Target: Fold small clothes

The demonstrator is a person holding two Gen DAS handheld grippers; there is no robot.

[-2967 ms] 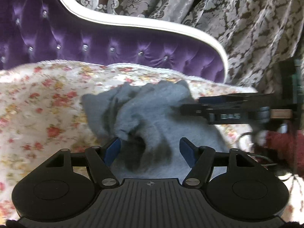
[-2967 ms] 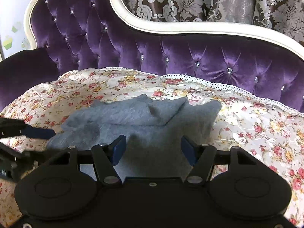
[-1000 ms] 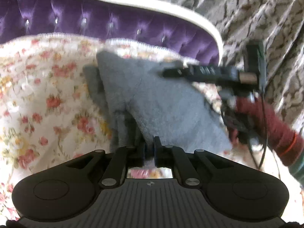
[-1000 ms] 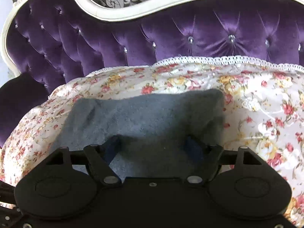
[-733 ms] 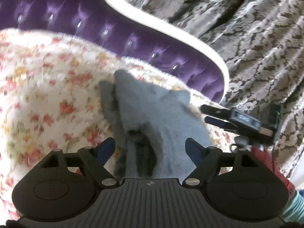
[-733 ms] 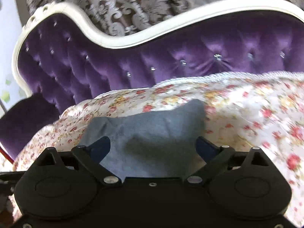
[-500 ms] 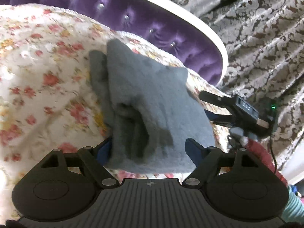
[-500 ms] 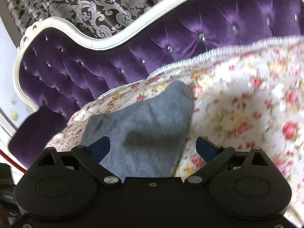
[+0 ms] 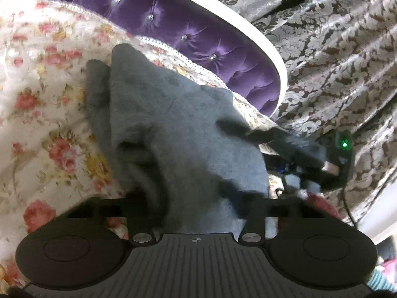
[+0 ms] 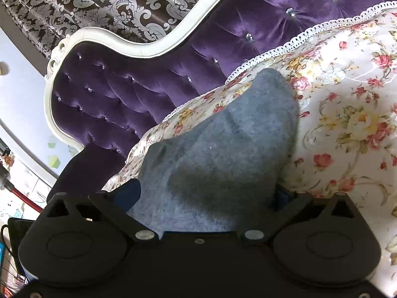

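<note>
1. Floral cover (image 9: 37, 104). The printed throw lies over the seat of the purple tufted sofa (image 9: 173, 32) and serves as the working surface. It fills the left of the left wrist view.

2. Grey garment (image 9: 173, 124). The small cloth lies on the cover in several layers, with a thick roll of folds along its left edge. In the right wrist view the same garment (image 10: 223, 149) tapers to a rounded far end near the lace edge of the cover. Judged from this layering, the fold is partly made and the step in hand is taking up the near edge for a further fold.

3. Left gripper (image 9: 196, 198). Its jaws stand wide apart, one on each side of the near edge of the garment. The cloth bulges up between them and hides both tips. They pinch nothing.

4. Right gripper (image 9: 292, 149). In the left wrist view it appears blurred at the right edge of the garment, close to the cloth; contact cannot be told there. In its own view the right gripper (image 10: 206, 196) is likewise spread wide, with the near end of the garment lying between the two blue pads, none of it clamped.

5. Next move (a judgement). Each claw would need to close on all layers of its own side, then carry the near edge evenly toward the far end. A partial pinch could let the loose roll at the left slip open.
</note>
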